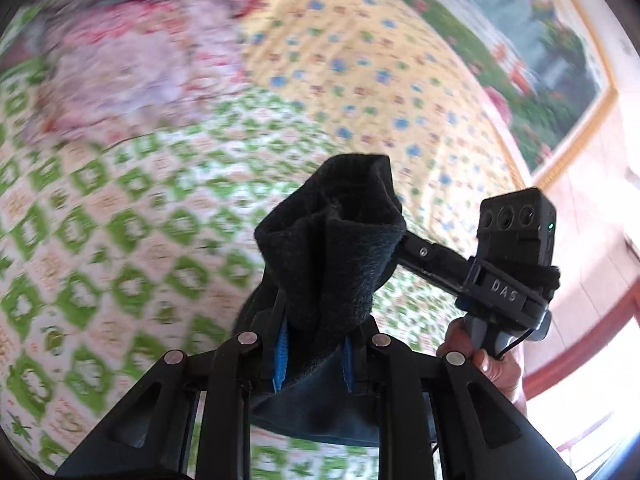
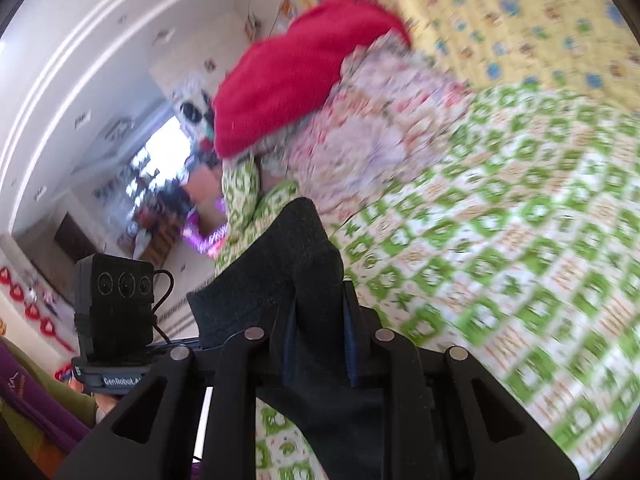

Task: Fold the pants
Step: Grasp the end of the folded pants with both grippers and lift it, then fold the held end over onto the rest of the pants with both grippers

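Note:
The dark pants (image 1: 332, 248) are bunched between the blue pads of my left gripper (image 1: 316, 356), which is shut on the cloth and holds it above the bed. In the same view the other gripper's device (image 1: 516, 248) shows at the right, its finger reaching into the same bundle, with a hand (image 1: 492, 364) below it. In the right wrist view the dark pants (image 2: 288, 264) rise out of my right gripper (image 2: 318, 360), also shut on the fabric. The left gripper's device (image 2: 114, 304) stands at the lower left there. Both fingertip pairs are hidden in cloth.
A green-and-white patterned bedspread (image 1: 120, 240) lies below, with a yellow flowered sheet (image 1: 360, 72) beyond. A red cushion (image 2: 296, 68) rests on a pinkish crumpled quilt (image 2: 380, 112). A framed landscape picture (image 1: 540, 48) hangs on the wall. The room's doorway (image 2: 160, 160) is far left.

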